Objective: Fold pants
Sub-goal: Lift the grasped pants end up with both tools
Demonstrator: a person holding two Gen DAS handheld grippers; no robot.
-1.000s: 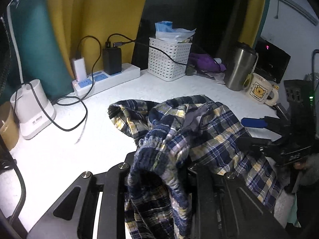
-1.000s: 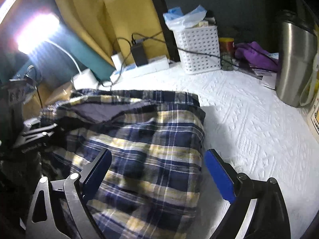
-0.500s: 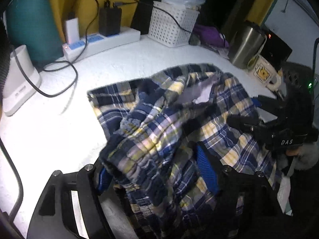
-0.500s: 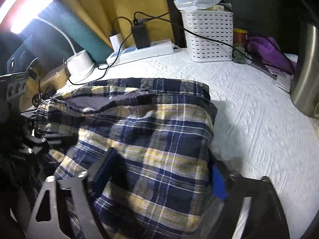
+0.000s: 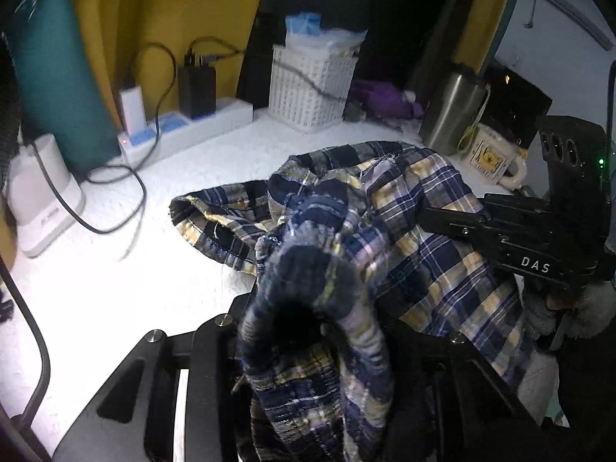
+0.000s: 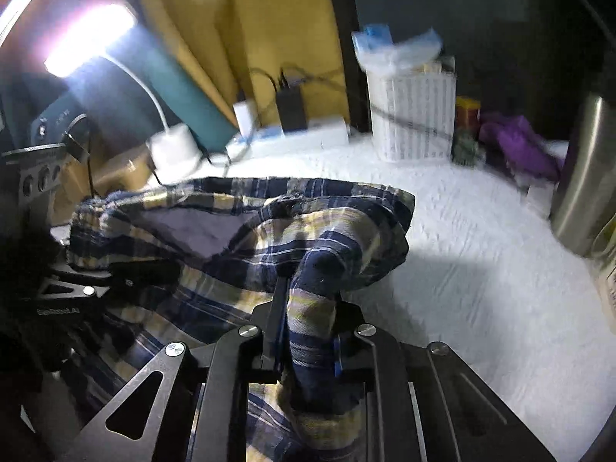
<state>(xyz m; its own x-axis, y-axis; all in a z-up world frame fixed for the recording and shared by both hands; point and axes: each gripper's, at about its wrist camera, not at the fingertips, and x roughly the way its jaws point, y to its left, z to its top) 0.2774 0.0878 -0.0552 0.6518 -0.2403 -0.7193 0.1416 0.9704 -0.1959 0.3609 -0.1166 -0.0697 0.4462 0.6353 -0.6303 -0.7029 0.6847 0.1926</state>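
Plaid pants (image 5: 404,208) bunching on white table (image 5: 127,269), left tool (image 5: 308,308) and right tool (image 6: 308,308) each closing, clamping a fold of cloth.

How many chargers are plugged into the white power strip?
2: a white charger toward the left end of the power strip, a black charger to its right. Others may be hidden.

We note the pants (image 5: 415,238) as soft woven plaid cloth, matt, with a fuzzy gathered waistband. The surface (image 6: 481,269) carries a white textured cloth with an embossed, slightly rough pattern. Left tool (image 5: 319,350) and right tool (image 6: 308,331): matt black metal or plastic, we cannot tell which, with shiny screw heads. Tumbler (image 5: 450,115): brushed metal, dull sheen. Basket (image 5: 308,88): white perforated plastic. Mug (image 5: 492,158): glossy ceramic
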